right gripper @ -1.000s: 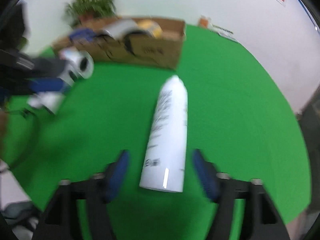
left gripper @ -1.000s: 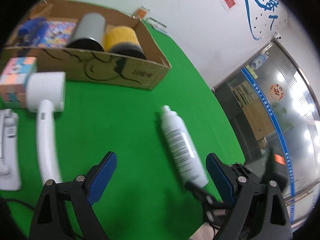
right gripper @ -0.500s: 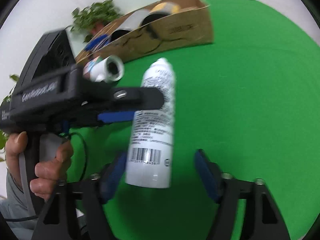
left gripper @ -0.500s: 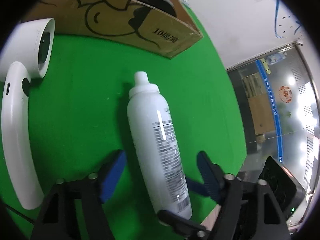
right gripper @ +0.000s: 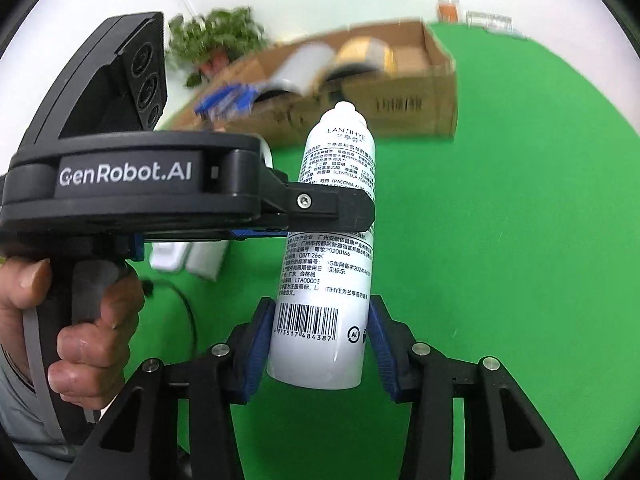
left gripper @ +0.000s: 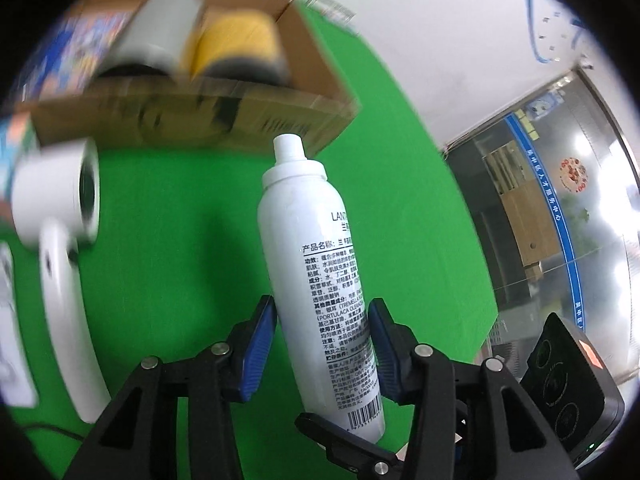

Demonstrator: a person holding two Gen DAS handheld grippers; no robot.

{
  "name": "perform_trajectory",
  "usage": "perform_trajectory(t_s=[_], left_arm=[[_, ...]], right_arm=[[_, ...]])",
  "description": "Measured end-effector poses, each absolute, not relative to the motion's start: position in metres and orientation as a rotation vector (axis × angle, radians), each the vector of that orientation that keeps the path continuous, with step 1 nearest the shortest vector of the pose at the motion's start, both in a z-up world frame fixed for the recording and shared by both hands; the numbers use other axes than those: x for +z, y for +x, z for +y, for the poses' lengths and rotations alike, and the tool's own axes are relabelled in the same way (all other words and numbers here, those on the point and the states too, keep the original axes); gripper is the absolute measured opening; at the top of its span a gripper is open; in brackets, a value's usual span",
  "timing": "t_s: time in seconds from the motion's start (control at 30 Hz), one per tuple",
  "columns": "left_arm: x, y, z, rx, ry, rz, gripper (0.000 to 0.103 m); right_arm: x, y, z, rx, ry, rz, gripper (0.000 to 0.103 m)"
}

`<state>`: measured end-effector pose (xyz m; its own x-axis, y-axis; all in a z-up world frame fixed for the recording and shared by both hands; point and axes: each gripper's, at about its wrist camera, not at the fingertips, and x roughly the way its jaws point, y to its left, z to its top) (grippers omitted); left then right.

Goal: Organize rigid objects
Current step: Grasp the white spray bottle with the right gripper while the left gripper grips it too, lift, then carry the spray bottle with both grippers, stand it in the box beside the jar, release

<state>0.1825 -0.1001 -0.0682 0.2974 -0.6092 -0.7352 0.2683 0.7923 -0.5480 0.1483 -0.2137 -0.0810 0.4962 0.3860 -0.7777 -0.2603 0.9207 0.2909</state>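
A white spray bottle with printed text is held off the green table by both grippers. My left gripper is shut on its lower body. My right gripper is shut on its base end by the barcode; the bottle also shows in the right wrist view, its nozzle pointing toward the cardboard box. The left gripper's body crosses the bottle's middle in the right wrist view.
The cardboard box holds a grey cylinder, a yellow roll and a colourful item. A white hair dryer lies on the green table to the left. A potted plant stands behind the box.
Both grippers have closed on the spray bottle and lifted it off the table; its nozzle end has tipped up toward the box.
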Motion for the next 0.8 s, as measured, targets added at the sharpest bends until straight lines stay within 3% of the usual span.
perform_trajectory(t_s=[0.33, 0.8], left_arm=[[0.008, 0.23, -0.115, -0.645, -0.267, 0.972, 0.045], [0.036, 0.315, -0.135, -0.638, -0.203, 0.98, 0.045]], right_arm=[[-0.009, 0.194, -0.227, 0.351, 0.099, 0.834, 0.044], [0.026, 0.296, -0.238, 0.342, 0.08, 0.834, 0.044]])
